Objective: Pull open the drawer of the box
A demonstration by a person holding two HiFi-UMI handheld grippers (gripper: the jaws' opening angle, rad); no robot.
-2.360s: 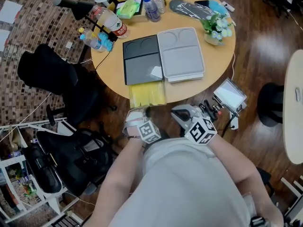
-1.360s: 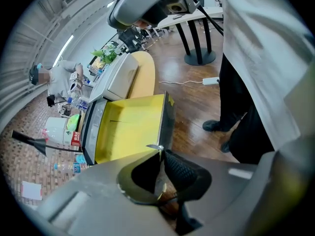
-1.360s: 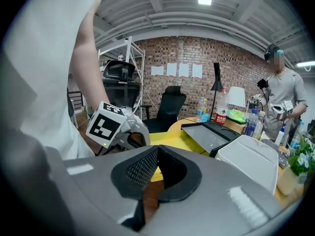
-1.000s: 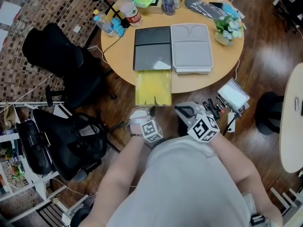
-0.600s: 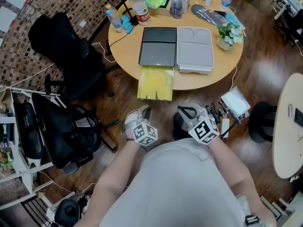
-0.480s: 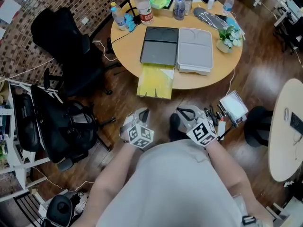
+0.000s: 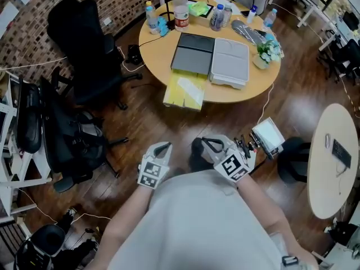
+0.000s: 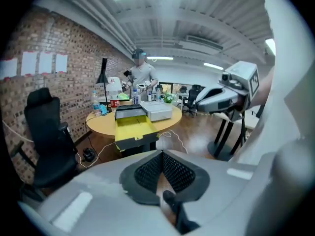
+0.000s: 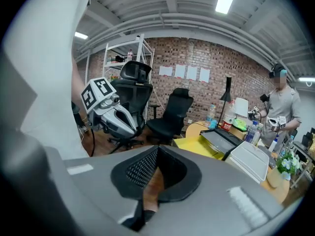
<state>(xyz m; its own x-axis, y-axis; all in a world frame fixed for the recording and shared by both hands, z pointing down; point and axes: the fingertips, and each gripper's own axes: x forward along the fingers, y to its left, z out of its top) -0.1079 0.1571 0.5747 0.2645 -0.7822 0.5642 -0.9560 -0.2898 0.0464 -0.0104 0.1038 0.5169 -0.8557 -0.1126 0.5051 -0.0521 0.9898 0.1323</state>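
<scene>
The left hand-held gripper (image 7: 163, 147) is clenched: its jaws have just been closing and now meet with nothing between them. The right hand-held gripper (image 7: 205, 143), just to its right, is likewise clenched on nothing. Both hang over the wood floor (image 7: 169, 128), well apart from the round worktop (image 7: 160, 48) farther off. On that worktop sits the dark box (image 7: 193, 54), its yellow drawer (image 7: 184, 90) standing pulled out past the near edge. A grey case (image 7: 229, 62) lies just beside the box on the right. Black chairs (image 7: 79, 32) stand at the left.
</scene>
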